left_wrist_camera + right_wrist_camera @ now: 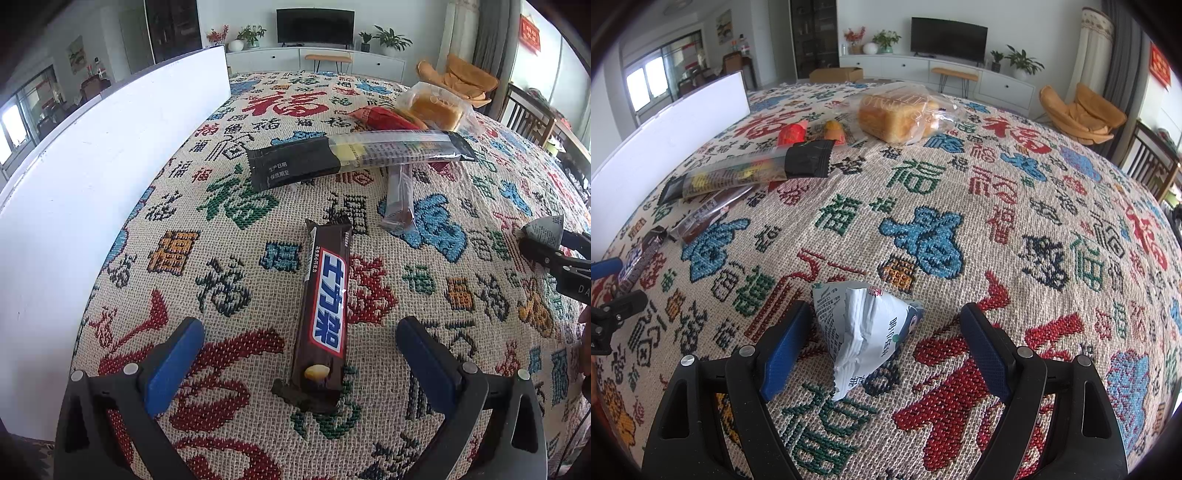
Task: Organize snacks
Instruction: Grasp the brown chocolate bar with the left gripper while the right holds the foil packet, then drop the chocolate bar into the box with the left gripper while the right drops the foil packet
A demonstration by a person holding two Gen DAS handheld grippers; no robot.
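Left wrist view: left gripper [300,354], jaws spread wide with blue pads, holding nothing; between them, lying lengthwise on the patterned cloth [229,258] of the desk, one brown chocolate bar [325,314] with a blue-and-white label, its near end level with the pads and touching neither. Beyond the bar, one long black-and-clear packet [354,157] lying crosswise; under its right part, one small clear-wrapped brown snack [399,201] pointing toward the camera. Behind these, one red packet [384,118] and one clear bag of bread [437,107], close together. White board [92,177] standing along the left edge of the desk. At the right edge of the frame, the right gripper [546,240] with a white crumpled packet showing between its tips. Right wrist view: right gripper [886,350], jaws open; one white triangular packet [864,332] with printed text resting on the cloth between the pads, nearer the left pad and just beside it, well clear of the right pad, not clamped. Far left, the chocolate bar [639,258] with the blue pad of the left gripper [607,284] beside it. Upper left, the long packet [750,171] over the small brown snack [701,218]; behind them the red packet [792,133] and an orange packet [834,131]; the bread bag [901,112] farther back toward the middle. Room beyond: television [948,38], white cabinet [960,75], orange chair [1082,114].
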